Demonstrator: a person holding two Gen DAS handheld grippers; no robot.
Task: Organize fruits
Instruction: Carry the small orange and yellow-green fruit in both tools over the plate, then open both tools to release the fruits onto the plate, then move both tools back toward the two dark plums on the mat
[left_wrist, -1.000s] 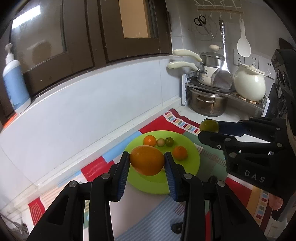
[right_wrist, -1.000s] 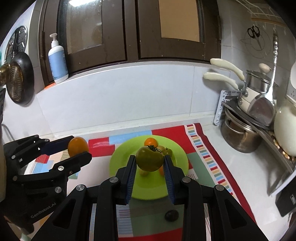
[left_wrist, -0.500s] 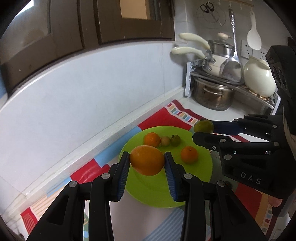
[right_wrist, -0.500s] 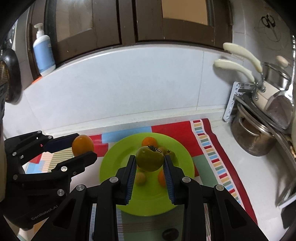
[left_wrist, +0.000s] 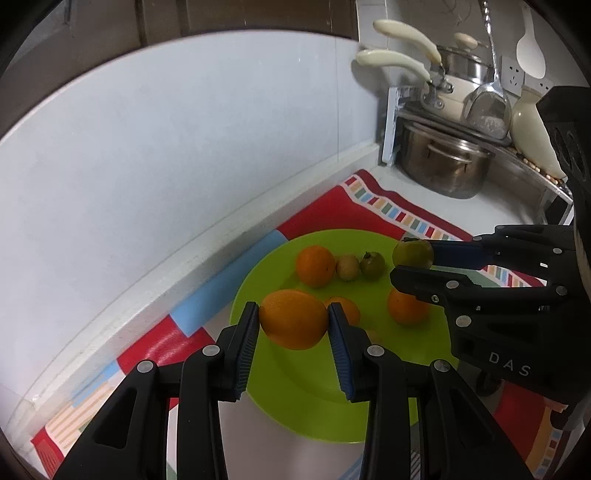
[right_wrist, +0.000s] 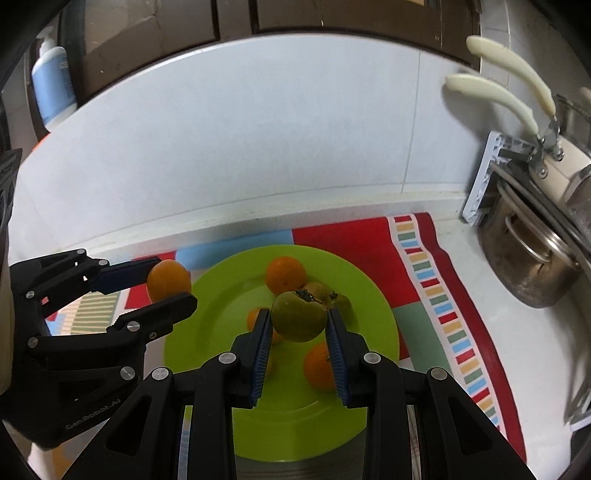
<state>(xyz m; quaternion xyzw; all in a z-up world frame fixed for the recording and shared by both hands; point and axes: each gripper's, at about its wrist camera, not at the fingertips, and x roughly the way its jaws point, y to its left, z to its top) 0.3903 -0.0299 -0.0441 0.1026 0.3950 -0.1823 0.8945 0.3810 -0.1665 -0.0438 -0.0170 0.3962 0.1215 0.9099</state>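
My left gripper (left_wrist: 293, 323) is shut on a large orange (left_wrist: 293, 319), held just above the near left part of the green plate (left_wrist: 295, 391). My right gripper (right_wrist: 299, 321) is shut on a green persimmon (right_wrist: 298, 315) over the plate's (right_wrist: 207, 332) middle. In the left wrist view the right gripper (left_wrist: 413, 264) comes in from the right with the persimmon (left_wrist: 412, 253). In the right wrist view the left gripper (right_wrist: 171, 282) stands at the left with the orange (right_wrist: 168, 280). Several small oranges and small green fruits lie on the plate, among them one orange (left_wrist: 315, 266).
The plate sits on a striped mat (right_wrist: 369, 240) on a white counter against a white wall. At the right stands a pot rack with a steel pot (left_wrist: 443, 166), cream-handled pans (left_wrist: 391, 61) and a ladle. A blue soap bottle (right_wrist: 53, 88) stands on the ledge at the far left.
Both grippers have moved forward and down toward the plate, each with its fruit still gripped. The plate and the wall look larger and nearer now.
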